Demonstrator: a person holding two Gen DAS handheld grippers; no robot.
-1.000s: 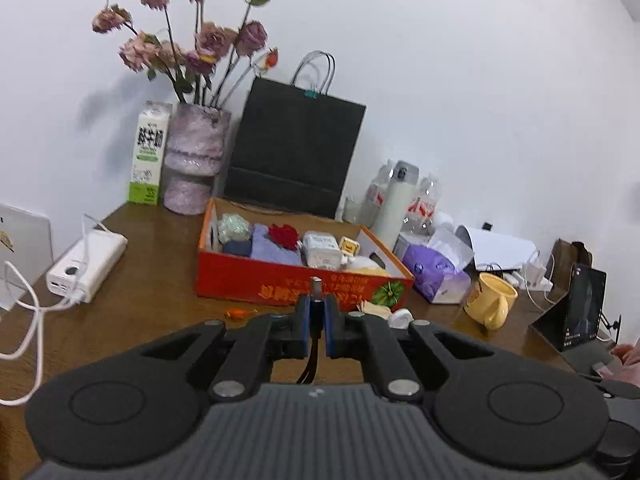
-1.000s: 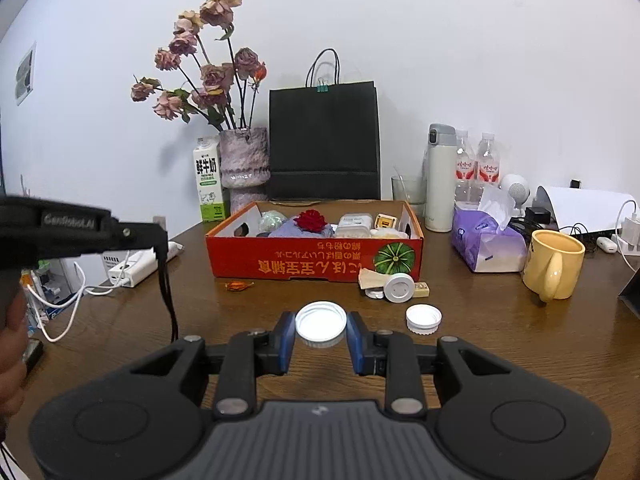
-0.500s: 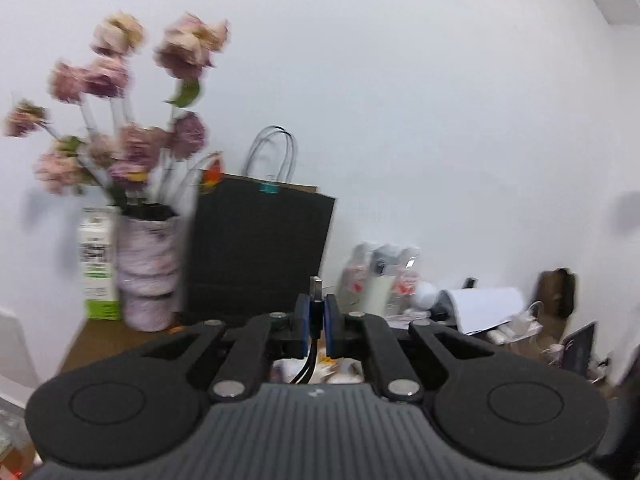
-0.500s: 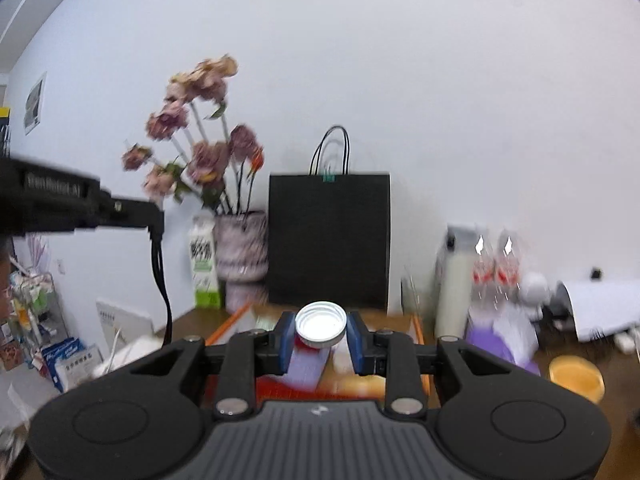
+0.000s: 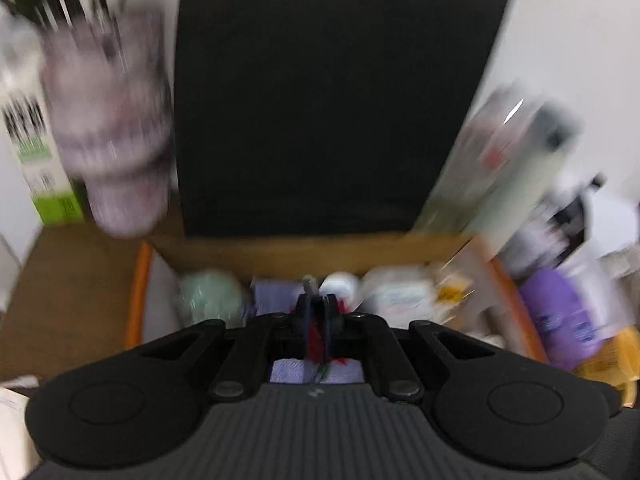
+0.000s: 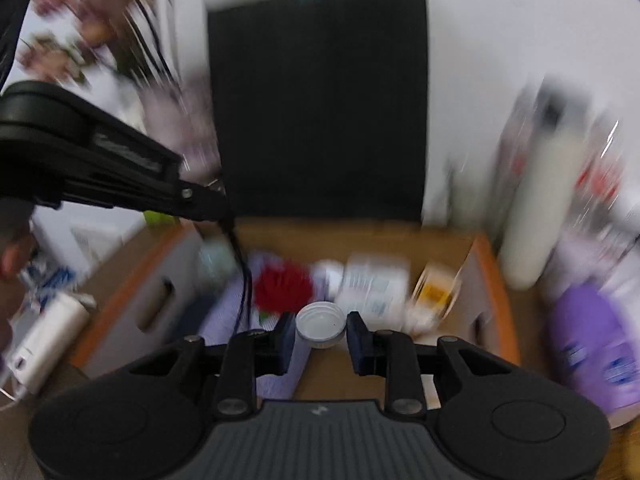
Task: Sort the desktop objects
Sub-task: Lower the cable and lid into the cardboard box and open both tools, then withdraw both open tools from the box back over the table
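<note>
Right gripper (image 6: 320, 334) clamps the white jar lid (image 6: 320, 325) over the near side of the orange cardboard box (image 6: 495, 292), while the left gripper (image 5: 316, 320), over the same box's red flower (image 6: 283, 286), pinches what looks, through blur, like a black USB cable (image 6: 243, 280).

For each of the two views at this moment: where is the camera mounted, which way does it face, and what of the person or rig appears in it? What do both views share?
Left wrist: sits on the left gripper, looking along its fingers down into the orange box; the fingers are closed on a thin cable with a USB plug.
Right wrist: sits on the right gripper, facing the same box; its fingers flank a white cap, and the left gripper shows at left.
Shared: the box, the black paper bag, and heavy motion blur.
</note>
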